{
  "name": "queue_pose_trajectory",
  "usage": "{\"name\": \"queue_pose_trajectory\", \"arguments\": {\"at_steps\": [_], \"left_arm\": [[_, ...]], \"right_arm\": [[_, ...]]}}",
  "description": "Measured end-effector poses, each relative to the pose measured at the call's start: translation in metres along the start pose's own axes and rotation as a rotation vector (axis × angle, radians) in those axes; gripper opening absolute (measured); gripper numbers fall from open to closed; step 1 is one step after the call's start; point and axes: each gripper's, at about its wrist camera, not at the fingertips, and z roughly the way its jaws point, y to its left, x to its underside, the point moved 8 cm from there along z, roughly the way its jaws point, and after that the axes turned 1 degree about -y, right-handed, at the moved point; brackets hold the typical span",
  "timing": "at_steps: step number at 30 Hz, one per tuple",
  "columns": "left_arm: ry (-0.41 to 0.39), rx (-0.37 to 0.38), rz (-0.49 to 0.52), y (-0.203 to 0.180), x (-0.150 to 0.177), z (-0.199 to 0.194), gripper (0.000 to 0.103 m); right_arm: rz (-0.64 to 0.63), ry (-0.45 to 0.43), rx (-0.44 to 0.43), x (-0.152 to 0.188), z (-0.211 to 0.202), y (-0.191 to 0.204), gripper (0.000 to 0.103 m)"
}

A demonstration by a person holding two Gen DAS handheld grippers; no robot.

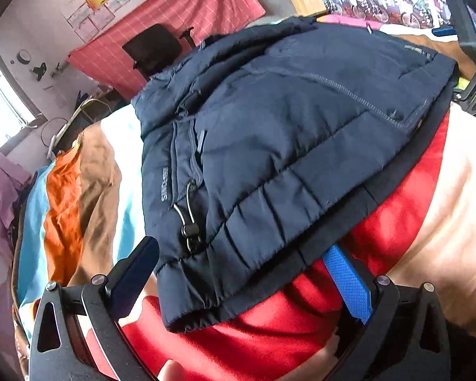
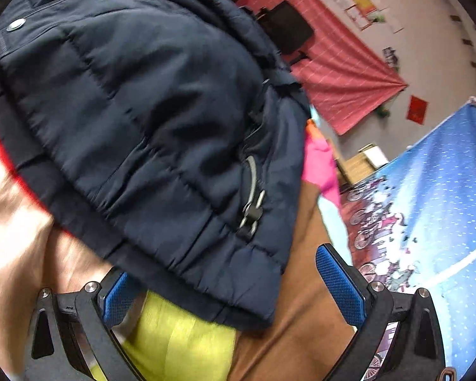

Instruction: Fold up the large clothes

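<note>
Now our left tongs (image 1: 241, 281) and right tongs (image 2: 234, 281) gape wide, holding nothing, near the lower edge of the folded navy jacket (image 1: 285, 133) filling mid-frame; we should press its layers flat evenly.

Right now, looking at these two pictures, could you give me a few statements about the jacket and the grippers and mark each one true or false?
1. The jacket is dark navy and quilted. True.
2. The left gripper is clamped shut on the jacket. False: its fingers stand wide apart, with the jacket's hem lying between them.
3. A toggle cord hangs at the jacket's edge. True.
4. The jacket lies on a bare wooden floor. False: it lies on a bedcover with patches of many colours.
5. The right gripper is open. True.
6. The chair in the background is white. False: it is black.
</note>
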Motion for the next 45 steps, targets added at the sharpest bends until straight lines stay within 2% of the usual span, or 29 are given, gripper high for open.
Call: {"name": "queue_pose_trajectory", "arguments": {"at_steps": [3, 5, 6, 7, 9, 11, 12, 13, 17, 18, 20, 21, 29, 36, 37, 38, 39, 41, 45], "left_arm": [[-0.037, 0.003, 0.014, -0.005, -0.004, -0.005, 0.101], [-0.058, 0.005, 0.024, -0.007, -0.007, -0.008, 0.101], [-0.071, 0.001, 0.027, -0.008, -0.009, -0.010, 0.101], [-0.080, -0.004, 0.027, -0.007, -0.011, -0.011, 0.100], [-0.104, -0.015, 0.024, -0.004, -0.015, -0.016, 0.097], [-0.126, -0.030, 0.009, -0.001, -0.020, -0.021, 0.091], [-0.133, -0.041, 0.003, 0.001, -0.021, -0.022, 0.091], [-0.137, -0.049, 0.003, 0.001, -0.021, -0.023, 0.087], [-0.178, -0.058, 0.026, -0.006, -0.027, -0.032, 0.058], [-0.184, -0.051, 0.029, -0.007, -0.030, -0.034, 0.054], [-0.187, -0.030, 0.019, -0.006, -0.031, -0.035, 0.041], [-0.187, -0.024, 0.014, -0.005, -0.031, -0.035, 0.039], [-0.151, 0.032, 0.001, -0.015, -0.027, -0.033, 0.039], [-0.120, -0.019, 0.031, -0.019, -0.026, -0.026, 0.039], [-0.116, -0.025, 0.035, -0.018, -0.025, -0.025, 0.037], [-0.123, -0.036, 0.029, -0.015, -0.027, -0.025, 0.023], [-0.127, -0.043, 0.023, -0.010, -0.028, -0.026, 0.016], [-0.145, -0.048, -0.004, 0.004, -0.035, -0.027, 0.010], [-0.234, -0.109, -0.032, 0.040, -0.065, -0.043, 0.006]], "right_arm": [[0.033, -0.023, -0.018, -0.006, -0.003, -0.005, 0.096], [0.064, -0.031, -0.059, -0.011, -0.005, -0.006, 0.080], [0.070, -0.034, -0.069, -0.013, -0.005, -0.007, 0.077], [0.074, -0.041, -0.081, -0.015, -0.006, -0.007, 0.069], [0.075, -0.048, -0.107, -0.020, -0.008, -0.007, 0.057], [0.082, -0.061, -0.132, -0.025, -0.015, -0.007, 0.041], [0.087, -0.068, -0.139, -0.028, -0.019, -0.007, 0.038], [0.094, -0.077, -0.148, -0.031, -0.023, -0.008, 0.032], [0.154, -0.092, -0.179, -0.044, -0.032, -0.019, 0.023], [0.174, -0.091, -0.191, -0.047, -0.035, -0.018, 0.022], [0.221, -0.090, -0.216, -0.053, -0.037, -0.027, 0.018], [0.243, -0.092, -0.228, -0.057, -0.040, -0.030, 0.017], [0.409, -0.131, -0.309, -0.102, -0.059, -0.070, 0.010], [0.428, -0.197, -0.333, -0.145, -0.077, -0.099, 0.010], [0.425, -0.204, -0.333, -0.149, -0.079, -0.101, 0.010], [0.420, -0.213, -0.332, -0.154, -0.081, -0.103, 0.010], [0.416, -0.218, -0.330, -0.157, -0.082, -0.104, 0.010], [0.413, -0.223, -0.327, -0.159, -0.084, -0.105, 0.010], [0.424, -0.234, -0.303, -0.161, -0.084, -0.109, 0.010]]}}
